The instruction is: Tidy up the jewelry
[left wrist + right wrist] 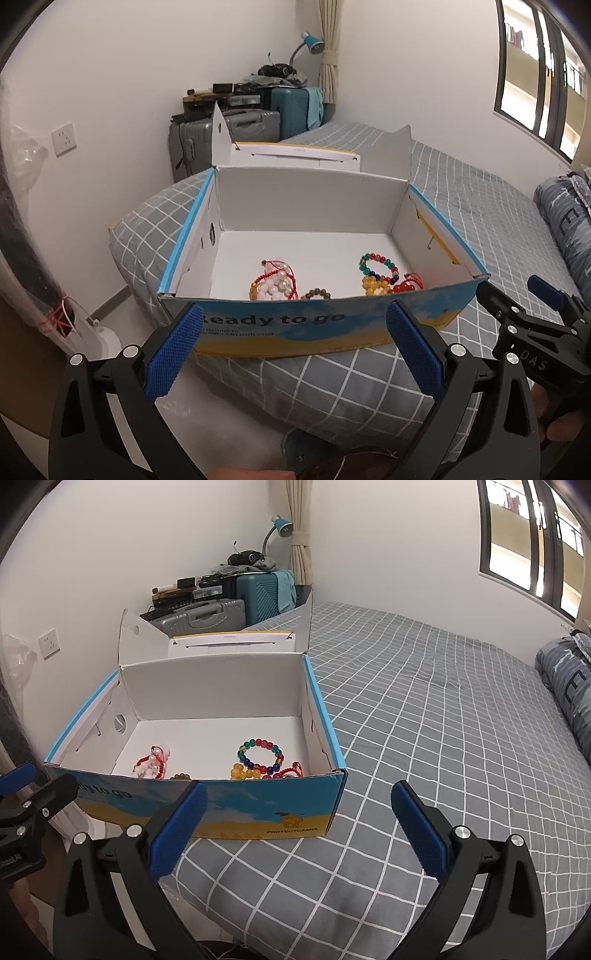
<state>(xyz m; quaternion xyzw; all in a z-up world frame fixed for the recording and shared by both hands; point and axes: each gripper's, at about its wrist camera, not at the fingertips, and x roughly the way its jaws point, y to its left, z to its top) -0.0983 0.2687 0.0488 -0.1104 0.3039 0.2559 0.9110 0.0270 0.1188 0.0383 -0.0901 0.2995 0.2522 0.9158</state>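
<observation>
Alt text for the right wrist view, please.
An open cardboard box on a grey checked bed holds beaded bracelets, including a multicoloured one. The open, empty right gripper hovers before it.

Open blue-and-yellow cardboard box [258, 812] sits on the grey checked bed [443, 738] at its near left corner, lid flap folded back behind it. Inside, along the near wall: pearl-and-red-cord bracelet cluster [153, 764] at left, multicoloured glass bead bracelet [262, 755] at right, brown wooden bead bracelet [316, 294] between them. Grey and teal hard-shell suitcases [236, 602] stand behind the box against the far wall; folded blue patterned quilt [569, 694] lies on the bed at far right.
</observation>
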